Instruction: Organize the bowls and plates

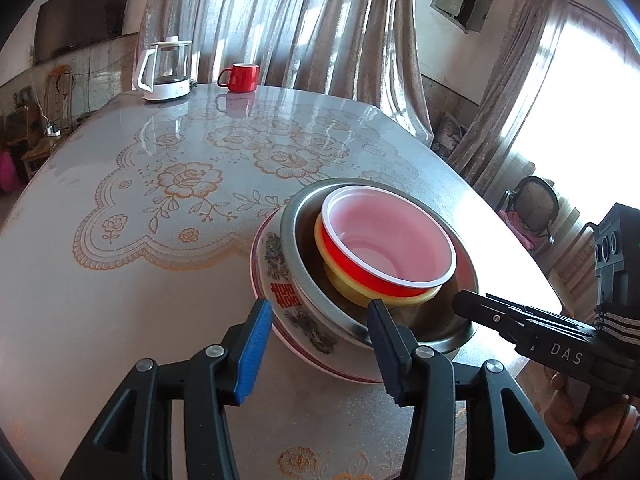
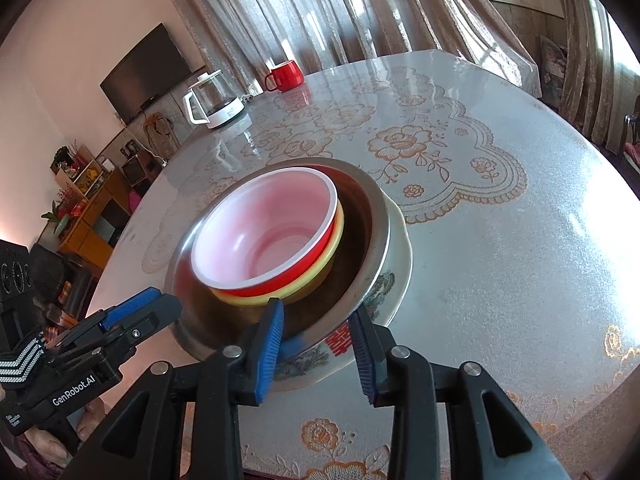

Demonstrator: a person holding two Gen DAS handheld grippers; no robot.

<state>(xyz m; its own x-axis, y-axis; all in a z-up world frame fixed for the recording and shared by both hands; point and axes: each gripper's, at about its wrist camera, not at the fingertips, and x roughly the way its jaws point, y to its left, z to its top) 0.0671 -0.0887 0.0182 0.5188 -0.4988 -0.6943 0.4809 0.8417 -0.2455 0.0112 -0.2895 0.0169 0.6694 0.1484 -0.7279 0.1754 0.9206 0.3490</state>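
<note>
Both wrist cameras close, angled down, opposite sides, sharing bowl stack (image 1: 384, 252).

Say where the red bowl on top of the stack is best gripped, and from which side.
Grip the red bowl by its thin white rim, one finger inside and one outside, coming from above at the near edge. It sits nested in the yellow bowl inside the steel bowl, so its wall is mostly hidden; only the rim stands clear.
</note>
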